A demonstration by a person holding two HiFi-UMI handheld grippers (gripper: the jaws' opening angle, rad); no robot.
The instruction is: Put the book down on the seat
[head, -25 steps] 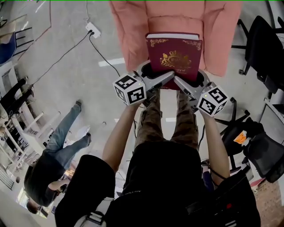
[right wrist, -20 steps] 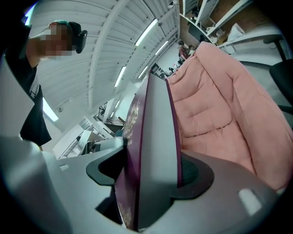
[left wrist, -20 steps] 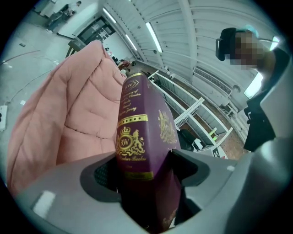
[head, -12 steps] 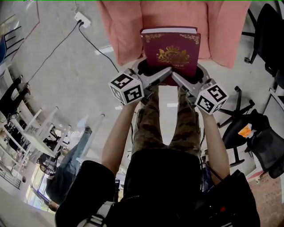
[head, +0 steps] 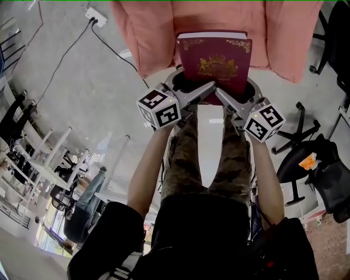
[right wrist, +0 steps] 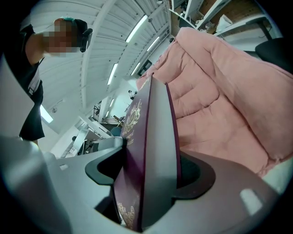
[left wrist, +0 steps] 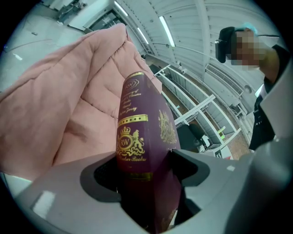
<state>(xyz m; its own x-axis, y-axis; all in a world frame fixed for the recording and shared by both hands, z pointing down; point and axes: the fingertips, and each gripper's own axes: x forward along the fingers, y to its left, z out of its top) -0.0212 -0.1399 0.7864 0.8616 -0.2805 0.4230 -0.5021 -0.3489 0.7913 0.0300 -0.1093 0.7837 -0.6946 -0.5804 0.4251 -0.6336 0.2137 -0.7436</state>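
Observation:
A maroon hardback book (head: 216,60) with gold crests is held upright over the pink cushioned seat (head: 158,33). My left gripper (head: 192,94) grips its near left corner and my right gripper (head: 236,98) its near right corner. In the left gripper view the book's spine (left wrist: 137,132) stands between the jaws, which touch both covers, with the pink cushion (left wrist: 68,105) behind. In the right gripper view the page edge (right wrist: 155,151) fills the jaws, in front of the cushion (right wrist: 219,105). The right jaws have just been opening a little, with the book still pressed between them.
A black office chair (head: 314,158) with an orange tag stands to the right. A power strip (head: 87,13) and its cable lie on the floor at upper left. White table frames (head: 44,158) and another person (head: 82,202) are at lower left.
Both grippers have sunk with the book toward the pink seat, which now fills more of the top of the head view. The person at left has walked further down the frame.

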